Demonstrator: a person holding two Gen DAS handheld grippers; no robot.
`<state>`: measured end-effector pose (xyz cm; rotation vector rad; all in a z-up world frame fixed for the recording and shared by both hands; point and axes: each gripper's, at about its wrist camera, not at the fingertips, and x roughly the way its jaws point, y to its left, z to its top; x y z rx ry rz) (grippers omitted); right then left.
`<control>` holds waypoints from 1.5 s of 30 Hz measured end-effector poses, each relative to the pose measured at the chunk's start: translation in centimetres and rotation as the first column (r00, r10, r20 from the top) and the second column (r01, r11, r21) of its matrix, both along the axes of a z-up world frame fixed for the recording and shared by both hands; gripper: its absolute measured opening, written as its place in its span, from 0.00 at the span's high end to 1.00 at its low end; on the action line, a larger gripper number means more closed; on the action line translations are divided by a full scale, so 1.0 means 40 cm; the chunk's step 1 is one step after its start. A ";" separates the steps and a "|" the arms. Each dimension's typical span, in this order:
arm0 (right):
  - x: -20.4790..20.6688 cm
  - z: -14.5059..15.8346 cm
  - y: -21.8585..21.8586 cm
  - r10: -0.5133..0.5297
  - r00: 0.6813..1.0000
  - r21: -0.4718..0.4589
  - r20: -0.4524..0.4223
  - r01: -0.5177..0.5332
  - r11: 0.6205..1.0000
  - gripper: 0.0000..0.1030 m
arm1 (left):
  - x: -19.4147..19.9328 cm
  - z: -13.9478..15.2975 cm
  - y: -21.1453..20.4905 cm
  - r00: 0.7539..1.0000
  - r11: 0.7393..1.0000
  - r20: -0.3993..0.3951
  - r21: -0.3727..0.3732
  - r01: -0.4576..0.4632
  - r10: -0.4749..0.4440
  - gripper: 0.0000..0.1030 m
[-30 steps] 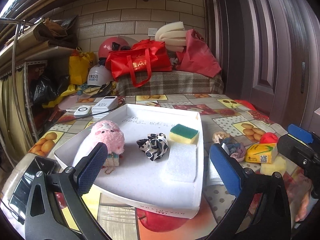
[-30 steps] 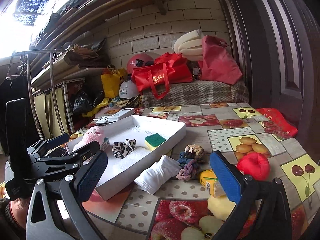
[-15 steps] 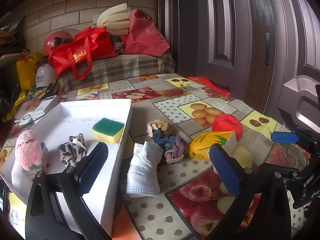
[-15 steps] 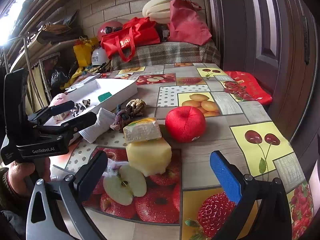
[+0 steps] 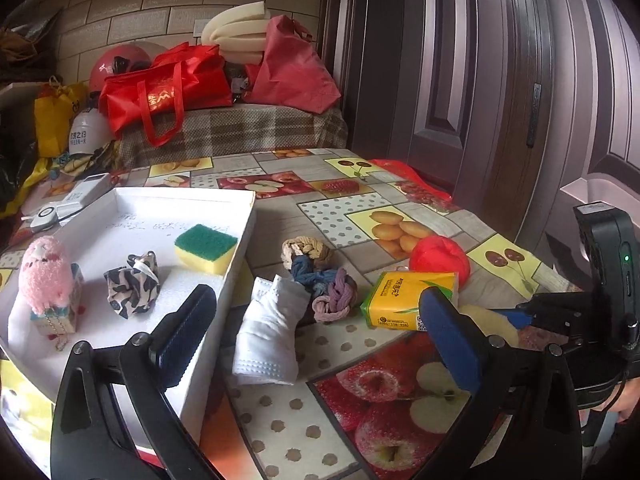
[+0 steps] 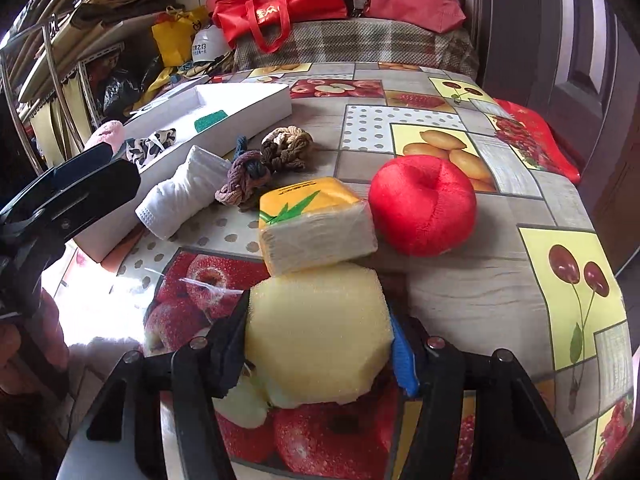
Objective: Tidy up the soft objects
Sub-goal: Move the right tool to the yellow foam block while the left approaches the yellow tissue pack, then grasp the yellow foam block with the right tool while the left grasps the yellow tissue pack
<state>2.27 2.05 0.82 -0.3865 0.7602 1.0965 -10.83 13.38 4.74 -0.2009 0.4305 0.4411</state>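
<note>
The pale yellow sponge block is seen on the table, between the closing jaws of the right tool with both pads against its sides, touching the yellow tissue pack; the left tool is held apart and empty near the white tray. If the soft foam is squeezed too near its edge, it could be deformed and popped out, or the tissue pack could be dragged along on lifting. Compared with a second ago, the right tool has been lowered from a wide-open hover onto the block, and the left view has been swung from the tray toward the loose items.
</note>
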 end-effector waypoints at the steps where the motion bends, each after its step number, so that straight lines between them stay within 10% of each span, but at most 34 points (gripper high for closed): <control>1: 0.014 0.011 -0.023 -0.027 1.000 0.022 -0.014 0.027 0.999 0.41 | 0.029 0.000 -0.004 1.000 1.000 -0.007 -0.006 0.024 -0.024 0.01; 11: 0.104 -0.006 -0.159 -0.191 0.970 0.063 -0.152 0.202 0.977 0.41 | 0.243 -0.022 -0.060 0.957 0.963 -0.120 -0.087 0.256 -0.266 0.01; 23: 0.107 -0.008 -0.122 -0.134 0.977 0.047 -0.164 0.144 0.989 0.41 | 0.277 -0.051 -0.070 0.928 0.951 -0.212 -0.115 0.288 -0.306 0.01; 32: 0.146 -0.009 -0.176 -0.273 0.940 0.079 -0.206 0.294 0.952 0.41 | 0.321 -0.080 -0.107 0.880 0.937 -0.321 -0.109 0.332 -0.350 0.02; 36: 0.160 -0.010 -0.206 -0.312 0.918 0.111 -0.246 0.346 0.932 0.41 | 0.342 -0.097 -0.139 0.851 0.934 -0.395 -0.062 0.351 -0.346 0.29; 45: 0.130 0.006 -0.165 -0.233 0.944 0.143 -0.233 0.270 0.952 0.41 | 0.149 -0.012 -0.130 0.971 0.974 -0.127 0.075 0.212 -0.201 0.29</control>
